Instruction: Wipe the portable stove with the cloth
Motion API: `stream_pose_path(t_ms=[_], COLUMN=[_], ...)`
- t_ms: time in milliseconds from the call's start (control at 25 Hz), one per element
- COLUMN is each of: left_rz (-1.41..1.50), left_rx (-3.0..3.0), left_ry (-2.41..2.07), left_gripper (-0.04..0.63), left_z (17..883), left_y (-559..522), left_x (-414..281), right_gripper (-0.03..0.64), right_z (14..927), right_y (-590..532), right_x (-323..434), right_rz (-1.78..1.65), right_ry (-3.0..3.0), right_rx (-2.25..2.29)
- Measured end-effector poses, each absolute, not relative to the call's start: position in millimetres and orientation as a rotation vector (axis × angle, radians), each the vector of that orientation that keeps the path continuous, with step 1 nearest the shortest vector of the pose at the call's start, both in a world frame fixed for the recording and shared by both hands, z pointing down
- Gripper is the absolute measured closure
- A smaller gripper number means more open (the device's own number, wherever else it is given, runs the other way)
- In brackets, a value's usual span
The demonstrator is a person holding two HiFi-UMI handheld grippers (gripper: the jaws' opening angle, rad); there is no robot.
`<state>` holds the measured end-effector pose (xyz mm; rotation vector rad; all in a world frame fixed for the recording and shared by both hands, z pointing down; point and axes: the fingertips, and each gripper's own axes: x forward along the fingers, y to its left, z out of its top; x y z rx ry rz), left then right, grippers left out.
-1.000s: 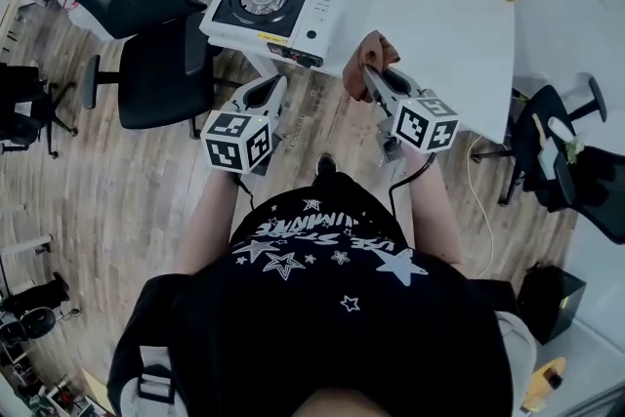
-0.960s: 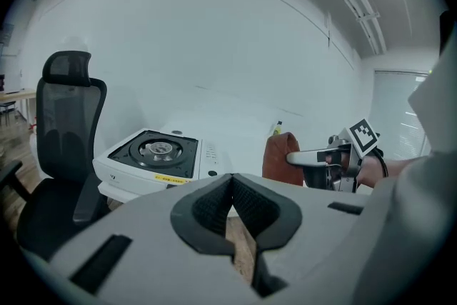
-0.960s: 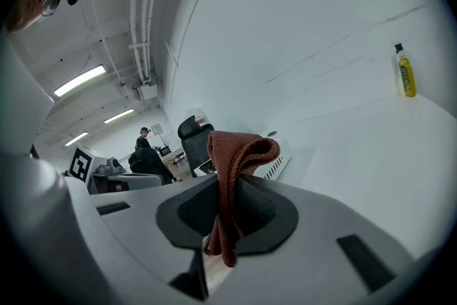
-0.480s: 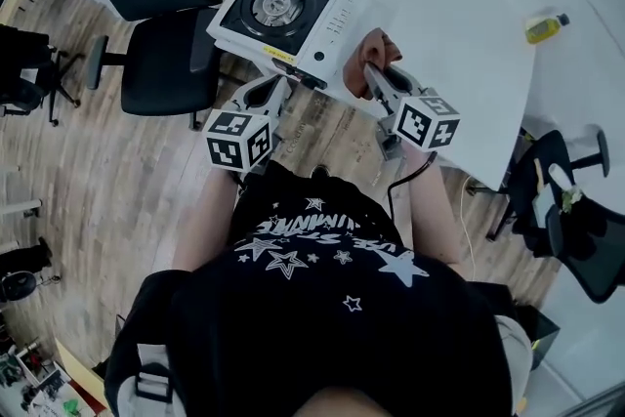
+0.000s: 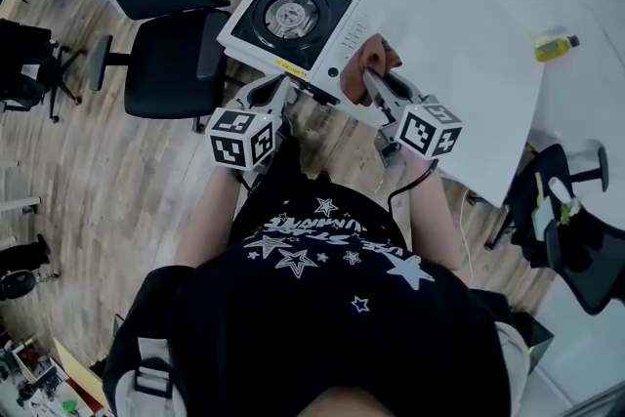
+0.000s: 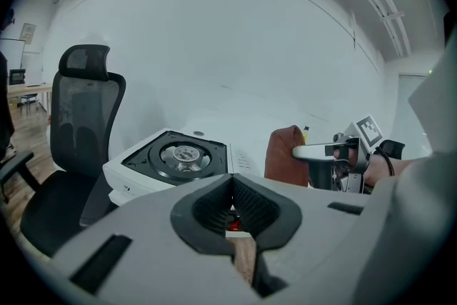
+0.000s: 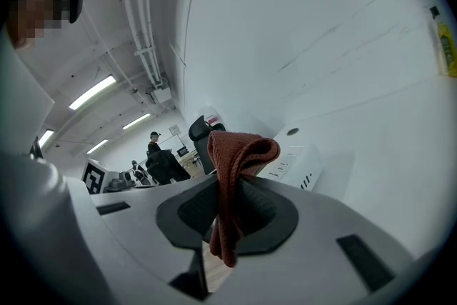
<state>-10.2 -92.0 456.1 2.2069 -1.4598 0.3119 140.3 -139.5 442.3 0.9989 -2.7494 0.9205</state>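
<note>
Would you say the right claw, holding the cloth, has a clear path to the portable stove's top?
Probably yes: the right claw grips the cloth right beside the portable stove, and nothing stands between them.

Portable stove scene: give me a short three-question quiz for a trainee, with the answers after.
1. True or false: the left claw grips the cloth.
2. The portable stove sits on: A) a shelf, B) the white table, C) a cart?
3. Fill in: the right claw is shut on the ___.
Key: 1 false, the left claw is shut and empty; 2 B; 3 cloth.
</note>
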Motion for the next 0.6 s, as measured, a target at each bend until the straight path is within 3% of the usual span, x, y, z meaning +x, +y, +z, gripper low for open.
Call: stream_pose_path(t_ms=[600], left_rz=[0.264], left_rx=[2.202], left_ry=[-1.477], left_gripper=[0.588], left_z=[453.4], left_y=[-199.9], left_x=[-101.0], right_gripper=[0.561], right_z=[420.8], right_y=[-241.0], right_x=[29.7], right_rz=[1.037], right_ry=[-2.753], right_rx=[0.882])
